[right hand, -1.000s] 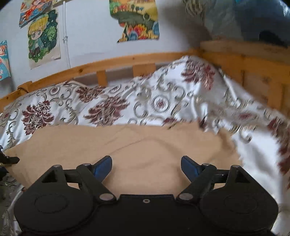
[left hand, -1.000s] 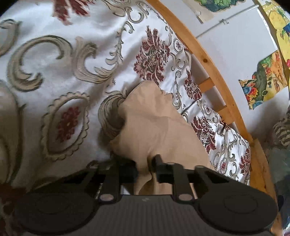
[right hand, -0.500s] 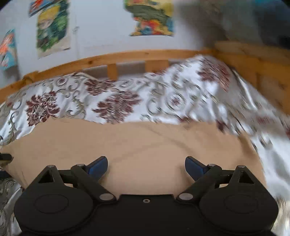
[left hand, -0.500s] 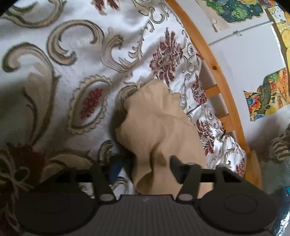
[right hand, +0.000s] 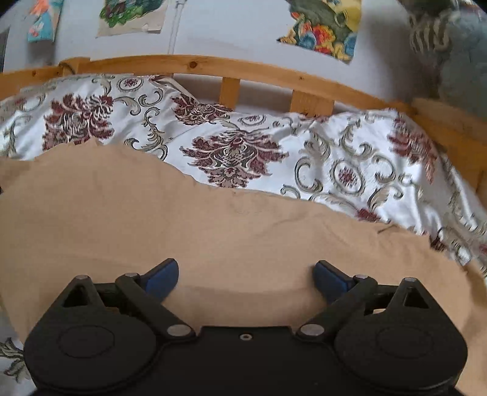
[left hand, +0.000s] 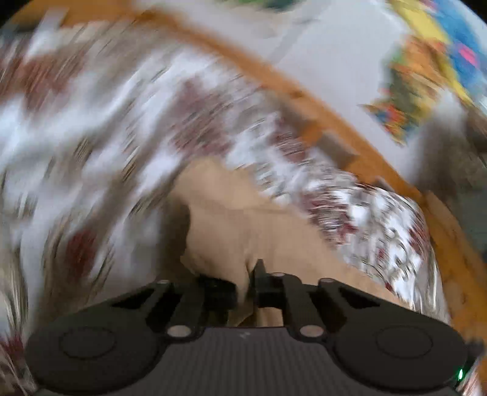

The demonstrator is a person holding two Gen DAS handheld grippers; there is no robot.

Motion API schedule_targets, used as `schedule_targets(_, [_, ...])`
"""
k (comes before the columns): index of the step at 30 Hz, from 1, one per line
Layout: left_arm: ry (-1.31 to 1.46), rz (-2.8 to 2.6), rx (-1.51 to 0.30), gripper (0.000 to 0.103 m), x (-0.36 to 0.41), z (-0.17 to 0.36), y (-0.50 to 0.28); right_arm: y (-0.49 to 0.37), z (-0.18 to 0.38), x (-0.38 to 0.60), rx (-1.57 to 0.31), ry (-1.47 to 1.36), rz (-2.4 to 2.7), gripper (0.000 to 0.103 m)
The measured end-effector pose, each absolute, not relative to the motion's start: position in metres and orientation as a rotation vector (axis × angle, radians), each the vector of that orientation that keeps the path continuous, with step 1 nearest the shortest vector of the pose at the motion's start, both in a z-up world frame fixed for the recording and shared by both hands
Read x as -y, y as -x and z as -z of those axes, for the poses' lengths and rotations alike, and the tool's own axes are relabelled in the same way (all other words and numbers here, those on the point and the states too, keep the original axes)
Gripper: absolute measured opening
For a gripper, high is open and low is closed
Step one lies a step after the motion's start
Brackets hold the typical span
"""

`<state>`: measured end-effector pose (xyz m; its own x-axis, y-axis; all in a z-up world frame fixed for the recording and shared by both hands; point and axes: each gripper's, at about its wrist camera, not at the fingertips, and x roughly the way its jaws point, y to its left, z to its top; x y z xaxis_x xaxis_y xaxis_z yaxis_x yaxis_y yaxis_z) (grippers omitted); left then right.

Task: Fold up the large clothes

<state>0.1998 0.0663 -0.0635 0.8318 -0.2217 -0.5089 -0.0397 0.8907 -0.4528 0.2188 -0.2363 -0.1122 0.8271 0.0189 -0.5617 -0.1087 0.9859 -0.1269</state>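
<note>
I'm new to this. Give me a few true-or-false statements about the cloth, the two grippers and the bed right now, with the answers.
1. The left gripper is pinching the tan cloth. True.
2. The right gripper is clamped shut. False: its jaws stand wide open over the cloth.
3. The cloth lies on a flowered bedspread. True.
4. The bed rail is metal. False: it is wood.
5. The wall is bare. False: pictures hang on it.

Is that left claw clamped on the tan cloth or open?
Clamped: the left gripper's jaws sit nearly together with a bunch of the tan cloth pinched between them.
</note>
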Motion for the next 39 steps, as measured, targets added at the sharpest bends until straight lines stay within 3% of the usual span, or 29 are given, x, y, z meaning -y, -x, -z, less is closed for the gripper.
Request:
schedule_targets(2, [0.311, 0.178, -0.501, 0.006, -0.037, 0.032, -0.193, -0.218, 0.109, 0.249, -0.601, 0.082, -0.113, 0.096])
schedule_targets(3, [0.24, 0.218, -0.463, 0.006, -0.022, 0.017, -0.19, -0.214, 0.106, 0.259, -0.586, 0.021, -0.16, 0.091])
schedule_targets(4, [0.174, 0.264, -0.428, 0.006, -0.005, 0.002, -0.189, -0.209, 0.102, 0.27, -0.558, -0.044, -0.208, 0.075])
schedule_targets(5, [0.112, 0.314, -0.407, 0.006, 0.011, -0.012, -0.189, -0.199, 0.097, 0.285, -0.518, -0.126, -0.247, 0.07])
schedule_targets(11, [-0.159, 0.582, -0.378, 0.006, 0.11, -0.055, -0.189, -0.131, 0.046, 0.376, -0.362, -0.283, -0.057, 0.07])
schedule_targets(20, [-0.494, 0.776, -0.524, 0.007, 0.262, 0.008, -0.159, -0.075, 0.034, 0.513, -0.451, -0.636, 0.018, 0.073])
schedule_targets(29, [-0.659, 0.815, -0.521, 0.007, 0.28, 0.062, -0.119, -0.078, 0.084, 0.547, -0.561, -1.0, -0.124, 0.075])
schedule_targets(35, [-0.647, 0.835, -0.535, 0.008, 0.28, 0.075, -0.106, -0.094, 0.067, 0.541, -0.528, -0.966, -0.081, 0.049])
schedule_targets(37, [-0.657, 0.833, -0.534, 0.011, 0.285, 0.084, -0.106, -0.103, 0.058, 0.53, -0.587, -0.808, 0.006, 0.017])
schedule_targets(39, [-0.643, 0.848, -0.54, 0.015, 0.284, 0.089, -0.107, -0.111, 0.06, 0.518, -0.664, -0.625, 0.084, 0.01])
